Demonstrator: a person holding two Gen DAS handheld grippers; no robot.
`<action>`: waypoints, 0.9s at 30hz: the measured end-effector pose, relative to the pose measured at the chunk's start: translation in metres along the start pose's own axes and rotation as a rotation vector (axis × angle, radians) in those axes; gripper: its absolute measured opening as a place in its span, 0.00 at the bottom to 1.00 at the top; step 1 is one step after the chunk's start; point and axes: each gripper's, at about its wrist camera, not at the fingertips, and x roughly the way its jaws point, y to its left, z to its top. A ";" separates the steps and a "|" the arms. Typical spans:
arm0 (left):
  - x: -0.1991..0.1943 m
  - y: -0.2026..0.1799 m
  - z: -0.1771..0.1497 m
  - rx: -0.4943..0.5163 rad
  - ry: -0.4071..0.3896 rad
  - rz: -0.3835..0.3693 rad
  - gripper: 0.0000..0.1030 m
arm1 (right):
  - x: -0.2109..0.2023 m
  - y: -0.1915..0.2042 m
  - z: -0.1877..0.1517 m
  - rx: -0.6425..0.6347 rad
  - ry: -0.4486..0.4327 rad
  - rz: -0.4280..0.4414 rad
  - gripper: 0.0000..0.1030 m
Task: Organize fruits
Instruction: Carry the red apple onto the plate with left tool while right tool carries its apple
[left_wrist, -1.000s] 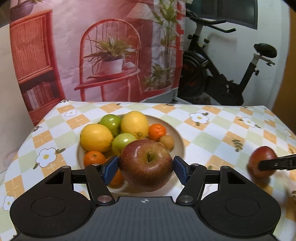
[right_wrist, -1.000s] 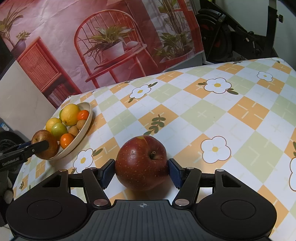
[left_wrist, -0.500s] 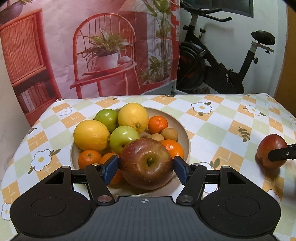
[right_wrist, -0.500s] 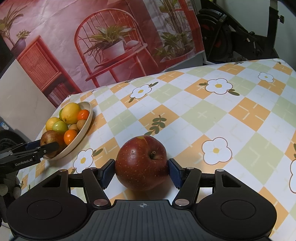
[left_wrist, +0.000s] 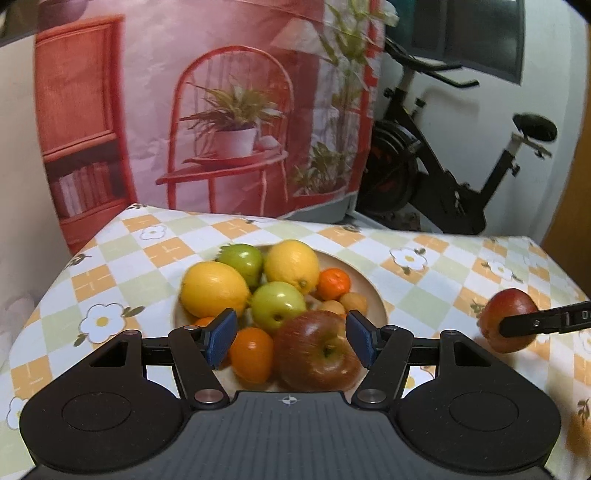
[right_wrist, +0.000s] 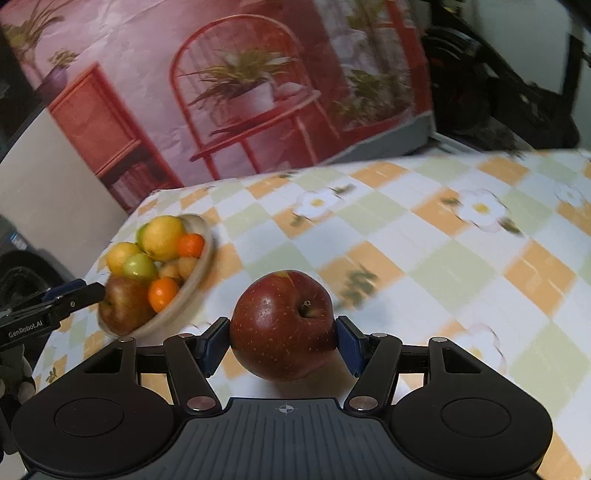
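Red apple lifted toward bowl; other apple already dropped in.
Right gripper (right_wrist: 282, 341) jaws clamped on dark red apple (right_wrist: 282, 325), held just above the table (right_wrist: 461, 266), right of the bowl (right_wrist: 201, 254). Left gripper (left_wrist: 291, 339) jaws released, clear of the blotchy apple (left_wrist: 319, 356) lying in the bowl. Next, I'd guess: carry apple over the rim, set into a gap, left gripper clears out.

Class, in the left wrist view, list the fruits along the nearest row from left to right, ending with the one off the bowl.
Orange → red apple in the bowl → dark red apple held by the right gripper.
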 end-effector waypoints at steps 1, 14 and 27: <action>-0.002 0.004 0.001 -0.008 -0.005 0.004 0.66 | 0.003 0.006 0.006 -0.017 0.000 0.009 0.56; -0.016 0.069 0.001 -0.214 0.010 0.088 0.66 | 0.085 0.115 0.068 -0.269 0.061 0.090 0.56; -0.015 0.082 -0.003 -0.268 0.017 0.097 0.66 | 0.120 0.151 0.068 -0.328 0.100 0.058 0.56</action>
